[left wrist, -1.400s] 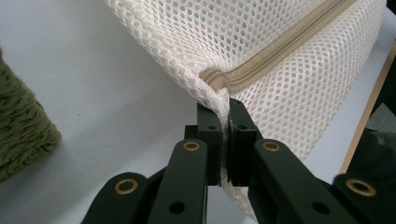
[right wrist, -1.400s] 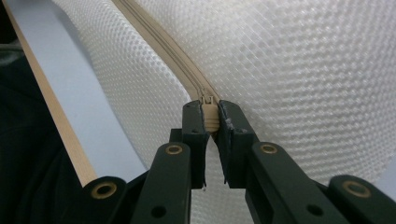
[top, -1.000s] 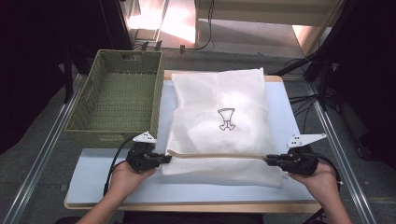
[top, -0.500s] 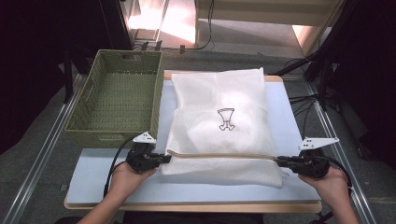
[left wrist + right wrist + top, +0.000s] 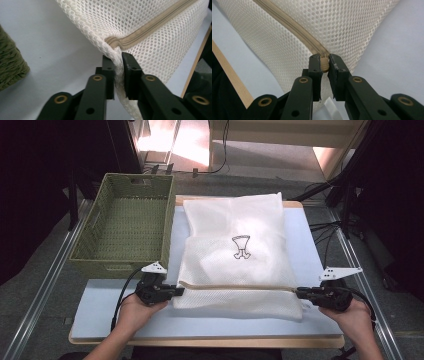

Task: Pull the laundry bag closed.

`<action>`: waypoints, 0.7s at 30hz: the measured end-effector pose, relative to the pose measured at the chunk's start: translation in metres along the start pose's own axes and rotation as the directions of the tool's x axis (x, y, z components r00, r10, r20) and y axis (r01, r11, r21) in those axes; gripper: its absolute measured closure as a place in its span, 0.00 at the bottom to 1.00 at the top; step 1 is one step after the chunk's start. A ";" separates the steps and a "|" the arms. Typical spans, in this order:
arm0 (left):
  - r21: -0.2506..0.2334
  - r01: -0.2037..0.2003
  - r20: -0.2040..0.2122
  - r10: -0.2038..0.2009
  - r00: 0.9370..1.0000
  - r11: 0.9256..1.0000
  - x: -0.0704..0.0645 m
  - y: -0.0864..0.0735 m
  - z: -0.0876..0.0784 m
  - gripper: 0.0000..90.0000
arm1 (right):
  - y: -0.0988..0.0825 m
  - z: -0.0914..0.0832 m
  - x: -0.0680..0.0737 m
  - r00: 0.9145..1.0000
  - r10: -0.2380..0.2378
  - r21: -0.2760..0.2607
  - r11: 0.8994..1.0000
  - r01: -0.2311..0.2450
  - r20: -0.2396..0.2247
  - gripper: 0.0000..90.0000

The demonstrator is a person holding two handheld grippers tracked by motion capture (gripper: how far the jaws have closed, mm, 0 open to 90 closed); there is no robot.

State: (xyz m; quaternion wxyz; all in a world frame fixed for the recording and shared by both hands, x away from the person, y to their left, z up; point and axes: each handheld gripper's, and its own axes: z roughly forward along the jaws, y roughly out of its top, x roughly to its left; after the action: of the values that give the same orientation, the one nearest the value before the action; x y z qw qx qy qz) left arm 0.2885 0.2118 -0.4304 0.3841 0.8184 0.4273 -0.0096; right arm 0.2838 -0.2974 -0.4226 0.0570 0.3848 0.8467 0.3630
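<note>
A white mesh bag (image 5: 235, 220) with a small dark logo lies flat on a pale blue mat (image 5: 107, 302). A tan zipper (image 5: 235, 286) runs across its near part, shut along its length. My left gripper (image 5: 179, 291) pinches the bag's left corner just below the zipper's end (image 5: 113, 42). Its jaws have just been opening a little, and the mesh fold (image 5: 118, 72) still fills the gap between the pads. My right gripper (image 5: 298, 293) is at the bag's right end, shut on the tan zipper pull (image 5: 325, 63).
A green woven basket (image 5: 120, 227) stands left of the bag, its near wall close behind my left gripper. The mat rests on a wooden board (image 5: 200, 340) with bare mat near its front edge. Cables (image 5: 325, 227) lie on the floor at the right.
My right gripper has shifted a little to the right along the zipper line. The left gripper and the bag's left corner have stayed in place.
</note>
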 end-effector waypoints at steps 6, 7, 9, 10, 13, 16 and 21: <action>-0.029 -0.025 -0.017 0.025 1.000 0.999 -0.002 -0.002 -0.009 0.69 | 0.002 -0.008 -0.002 0.999 0.040 -0.081 0.996 -0.041 -0.018 0.72; -0.038 -0.028 -0.020 0.027 0.999 0.999 -0.002 -0.002 -0.010 0.66 | 0.002 -0.009 -0.002 0.999 0.036 -0.098 0.994 -0.037 -0.009 0.71; -0.053 -0.029 -0.029 0.027 0.999 0.998 -0.002 -0.001 -0.015 0.60 | 0.002 -0.010 -0.002 1.000 0.027 -0.120 0.992 -0.026 0.013 0.66; -0.060 -0.037 -0.028 0.036 0.999 0.997 -0.001 -0.001 -0.017 0.58 | 0.001 -0.010 -0.002 1.000 0.020 -0.131 0.991 -0.017 0.021 0.66; -0.072 -0.059 -0.054 0.055 0.997 0.996 -0.002 -0.003 -0.026 0.55 | 0.001 -0.010 -0.002 0.999 0.021 -0.143 0.990 -0.014 0.048 0.63; -0.088 -0.069 -0.074 0.062 0.995 0.994 -0.001 -0.008 -0.036 0.52 | 0.000 -0.010 -0.005 0.996 0.031 -0.166 0.986 -0.017 0.081 0.60; -0.107 -0.052 -0.098 0.041 0.994 0.993 0.007 -0.012 -0.047 0.52 | -0.002 -0.010 -0.008 0.990 0.079 -0.170 0.984 -0.058 0.115 0.59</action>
State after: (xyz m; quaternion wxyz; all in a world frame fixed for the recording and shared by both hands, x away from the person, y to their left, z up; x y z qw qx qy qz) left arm 0.2697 0.2505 -0.4074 0.4077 0.8053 0.4259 0.0621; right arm 0.2848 -0.3093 -0.4183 0.1275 0.4290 0.7948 0.4099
